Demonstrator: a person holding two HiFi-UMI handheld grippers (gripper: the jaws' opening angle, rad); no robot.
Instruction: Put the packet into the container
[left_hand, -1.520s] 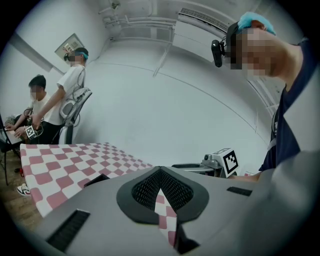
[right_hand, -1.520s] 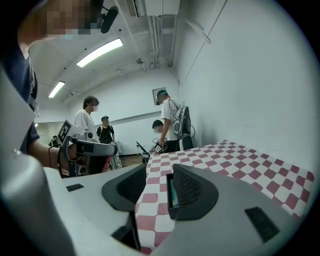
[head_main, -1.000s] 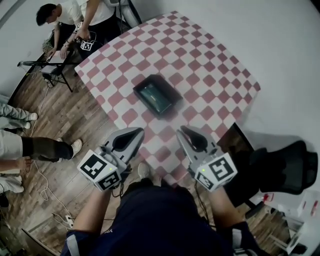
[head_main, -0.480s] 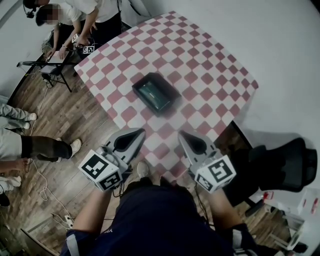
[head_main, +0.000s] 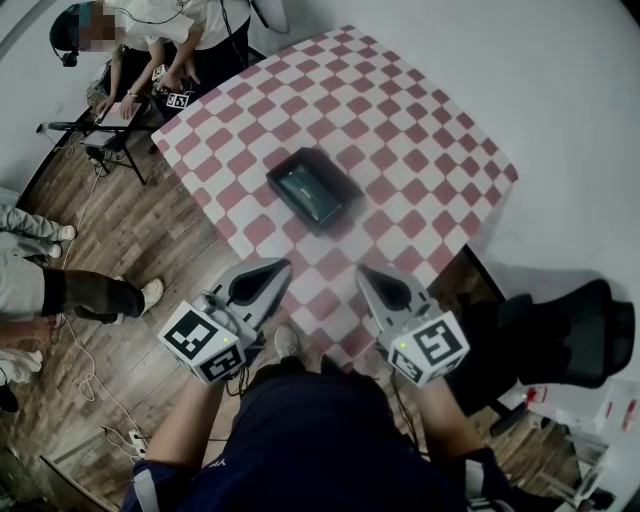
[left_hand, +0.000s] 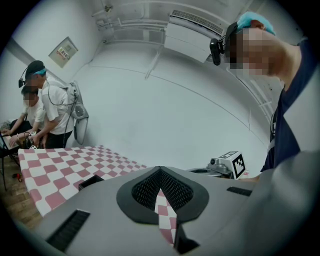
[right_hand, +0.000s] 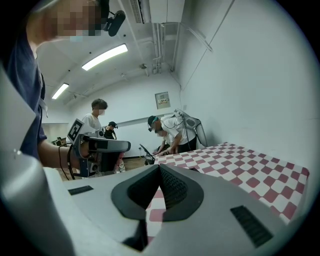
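Hovering over the near edge of the checkered worktop (head_main: 420, 130), the left hand-held gripper (head_main: 277, 263) and the right hand-held gripper (head_main: 365, 271) each have jaws pressed together at the tips, with nothing between them. Farther in, near the worktop centre, the black container (head_main: 342, 215) holds the greenish packet (head_main: 310, 190).

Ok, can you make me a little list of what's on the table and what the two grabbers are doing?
table: covered in a red-and-white checked cloth
container: black, open on top, near the middle of the table
inside the container: something greenish, probably the packet
left gripper: shut, empty, held over the table's near edge
right gripper: shut, empty, beside the left one
other people: by the table's far corner
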